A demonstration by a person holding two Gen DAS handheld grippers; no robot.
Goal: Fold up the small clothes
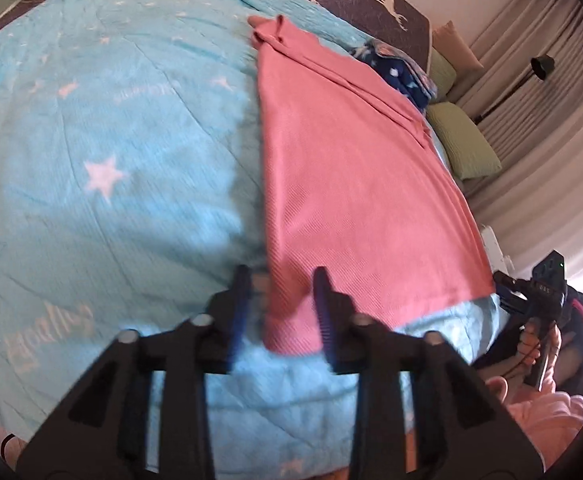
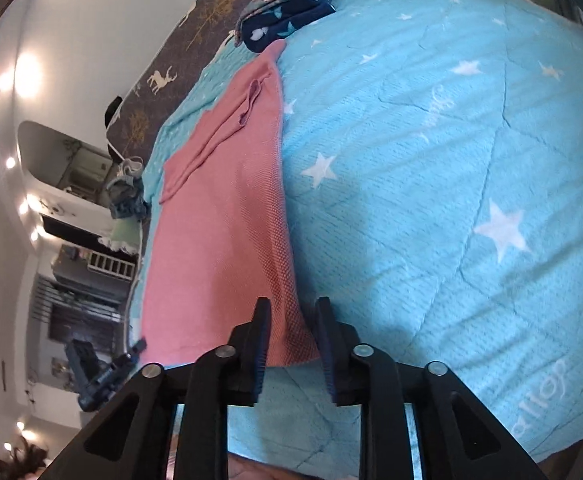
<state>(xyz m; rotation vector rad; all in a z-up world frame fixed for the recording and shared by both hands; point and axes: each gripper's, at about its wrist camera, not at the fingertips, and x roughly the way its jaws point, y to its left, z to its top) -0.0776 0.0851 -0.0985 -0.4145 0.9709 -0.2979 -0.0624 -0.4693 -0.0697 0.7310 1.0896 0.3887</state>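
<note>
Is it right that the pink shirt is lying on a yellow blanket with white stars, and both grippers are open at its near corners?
Not quite: the blanket is light blue, not yellow, as both wrist views show. The rest holds: the pink shirt lies on it, with the left gripper and right gripper open at its near corners.

Soft daylight, motion blur, fisheye warping

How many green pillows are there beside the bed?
2. One light green ribbed pillow lies nearer the grey curtains; another green pillow sits beyond it, behind the folded navy clothes. More may be hidden.
</note>
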